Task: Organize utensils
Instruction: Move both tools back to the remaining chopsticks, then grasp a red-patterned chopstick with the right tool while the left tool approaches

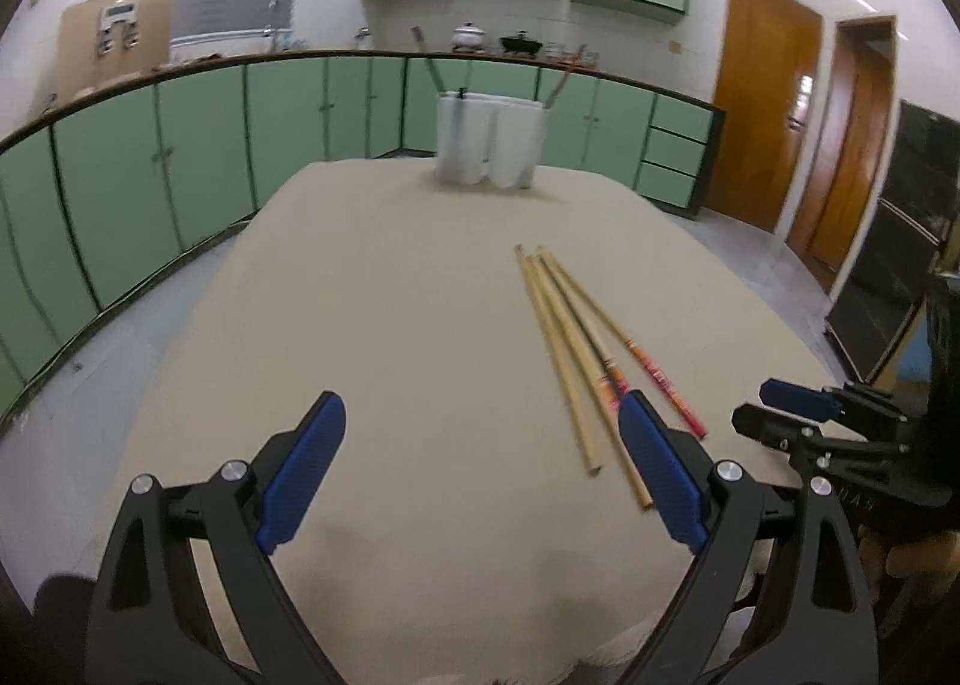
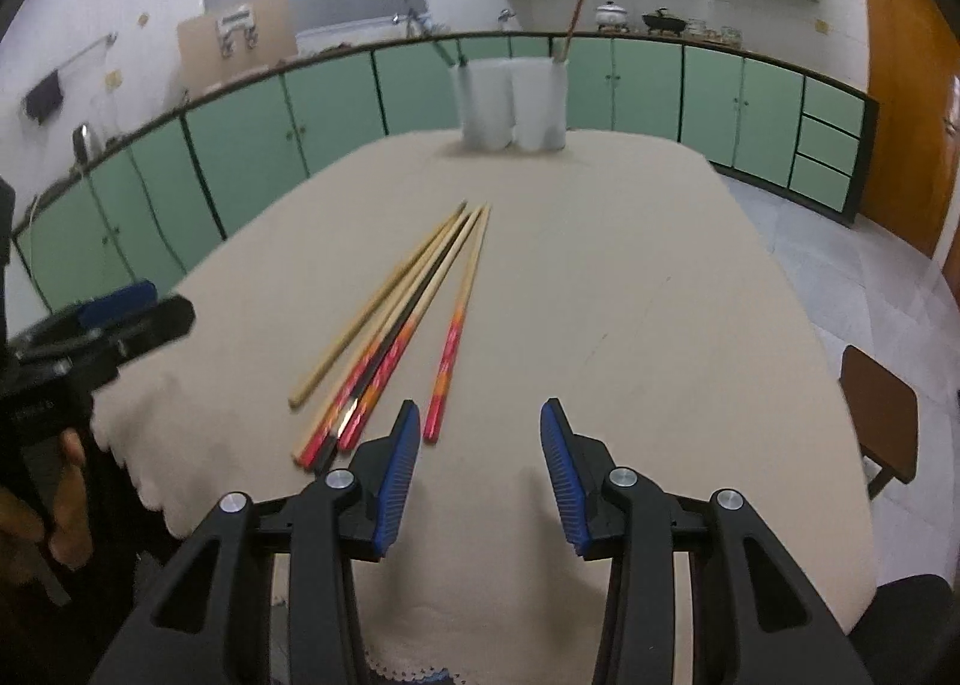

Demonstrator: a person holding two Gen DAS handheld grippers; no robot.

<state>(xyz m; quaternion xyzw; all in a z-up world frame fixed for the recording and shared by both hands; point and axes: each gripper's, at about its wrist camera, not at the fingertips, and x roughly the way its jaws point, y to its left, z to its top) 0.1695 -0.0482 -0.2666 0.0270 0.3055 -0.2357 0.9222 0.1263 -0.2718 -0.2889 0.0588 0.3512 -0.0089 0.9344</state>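
Note:
Several chopsticks (image 1: 576,349) lie in a loose fan on the beige tablecloth, some plain wood, some with red and orange ends; they also show in the right wrist view (image 2: 408,313). My left gripper (image 1: 480,439) is open and empty, with the chopsticks' near ends beside its right finger (image 1: 657,475). My right gripper (image 2: 474,445) is open and empty, just right of the chopsticks' near ends. Two white holders (image 1: 489,139) stand at the table's far edge with a few utensils in them, also in the right wrist view (image 2: 513,103).
The table (image 2: 630,295) is covered by a beige cloth with a scalloped near edge. A brown stool (image 2: 882,409) stands to its right. Green cabinets (image 1: 198,145) line the back and left walls. Wooden doors (image 1: 768,103) are at the right.

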